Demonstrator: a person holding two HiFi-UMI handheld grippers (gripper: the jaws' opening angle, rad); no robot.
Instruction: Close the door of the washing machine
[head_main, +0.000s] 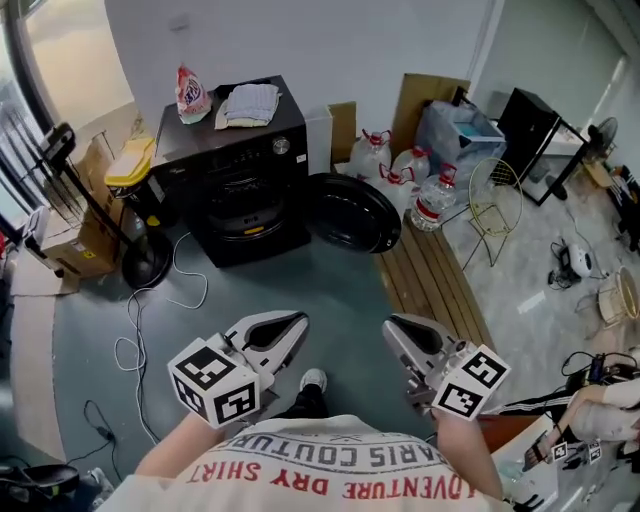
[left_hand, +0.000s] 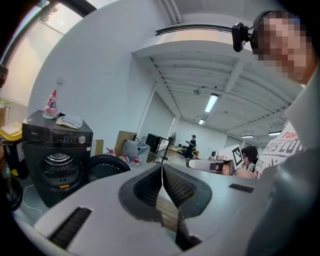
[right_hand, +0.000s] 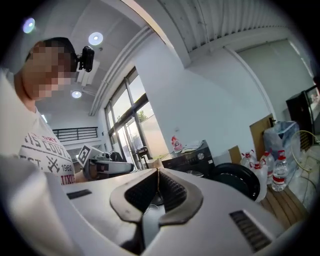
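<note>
The black washing machine (head_main: 240, 170) stands against the back wall, several steps ahead of me. Its round door (head_main: 350, 212) hangs wide open to the right, and the drum opening (head_main: 240, 195) is bare. My left gripper (head_main: 296, 322) and right gripper (head_main: 394, 324) are held side by side at waist height, far short of the machine. Both are shut with nothing between the jaws. The left gripper view has the machine (left_hand: 57, 160) and door (left_hand: 106, 167) at lower left, past its shut jaw tips (left_hand: 161, 168). In the right gripper view, machine (right_hand: 189, 159) and door (right_hand: 239, 179) lie beyond the shut tips (right_hand: 158, 172).
A detergent bag (head_main: 192, 95) and a folded towel (head_main: 250, 103) lie on the machine. Water bottles (head_main: 410, 172) and a wire chair (head_main: 496, 210) stand to the right of the door. Wooden planks (head_main: 432, 282) run along the floor there, and a white cable (head_main: 150, 320) trails at left.
</note>
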